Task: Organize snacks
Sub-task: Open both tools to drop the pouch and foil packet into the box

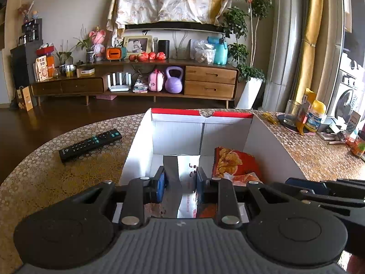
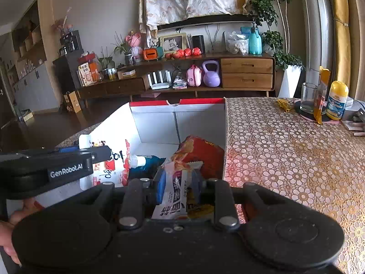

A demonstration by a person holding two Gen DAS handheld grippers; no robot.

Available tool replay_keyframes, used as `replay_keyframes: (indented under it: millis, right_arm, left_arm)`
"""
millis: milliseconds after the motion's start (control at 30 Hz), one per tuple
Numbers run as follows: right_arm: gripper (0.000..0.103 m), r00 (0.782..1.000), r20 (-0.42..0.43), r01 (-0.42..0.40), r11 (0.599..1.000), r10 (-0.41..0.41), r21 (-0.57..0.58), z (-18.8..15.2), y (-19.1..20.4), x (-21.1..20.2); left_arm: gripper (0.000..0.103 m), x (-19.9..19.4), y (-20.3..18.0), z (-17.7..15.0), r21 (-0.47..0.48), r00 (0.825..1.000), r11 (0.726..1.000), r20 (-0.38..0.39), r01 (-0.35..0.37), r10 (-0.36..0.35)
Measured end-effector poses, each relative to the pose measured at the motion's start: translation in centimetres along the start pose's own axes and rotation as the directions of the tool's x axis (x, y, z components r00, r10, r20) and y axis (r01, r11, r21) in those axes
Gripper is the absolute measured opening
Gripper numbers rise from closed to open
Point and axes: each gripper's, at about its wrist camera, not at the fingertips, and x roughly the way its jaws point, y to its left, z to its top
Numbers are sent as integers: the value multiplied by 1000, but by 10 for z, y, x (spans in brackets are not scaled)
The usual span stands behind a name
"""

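Note:
An open cardboard box [image 1: 178, 137] with white walls and a red rim stands on the table. My left gripper [image 1: 181, 179] hangs over its near end, shut on a white and red spouted pouch [image 1: 187, 182]. In the right wrist view that pouch [image 2: 109, 166] stands upright in the left gripper [image 2: 91, 151]. My right gripper [image 2: 180, 181] is over the right side of the box [image 2: 157, 123], its blue pads pressed on a white and orange snack packet [image 2: 175, 189]. A red snack bag [image 1: 235, 162] [image 2: 200, 155] lies inside by the right wall. A blue packet [image 2: 148, 164] lies beside it.
A black remote [image 1: 90, 145] lies on the patterned tablecloth [image 2: 285, 159] left of the box. At the far right stand a glass [image 2: 309, 101], an orange packet [image 2: 320, 96] and a yellow-capped bottle [image 2: 337, 100]. A person's hand [image 2: 13, 223] shows at the lower left.

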Motion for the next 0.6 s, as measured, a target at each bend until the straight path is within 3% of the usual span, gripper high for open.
replay_keyframes:
  millis: [100,133,233,300,367,600]
  right_arm:
    - [24,1000,9,4,1000,-4,4,1,-1,-5]
    - [24,1000,12,5,1000,-5,8,1,-1,-6]
    - [25,1000,24,2,1000,-3,18,1,-3,-11]
    - [25,1000,31,2,1000,-3,21,2,-4,-14]
    - [26,999,43,4,1000,-5,27,3,-6,-18]
    - [26,997,72,4,999,-7,48,3,-9,-30]
  left_arm:
    - [28,-3,-4,-1,21,1000,1000,-2,-8,8]
    - [33,-3,-5,0,25,1000,1000,-2,-8,8]
    - [82,-15,-12,1,50,999,999,54,-7,5]
    - [83,-27,-13,3,49,993,999,115,-2,-4]
    - [83,-30,-14,6,55,993,998,121,8,-15]
    - [86,-23,-17,3,48,999,998,29,-29,28]
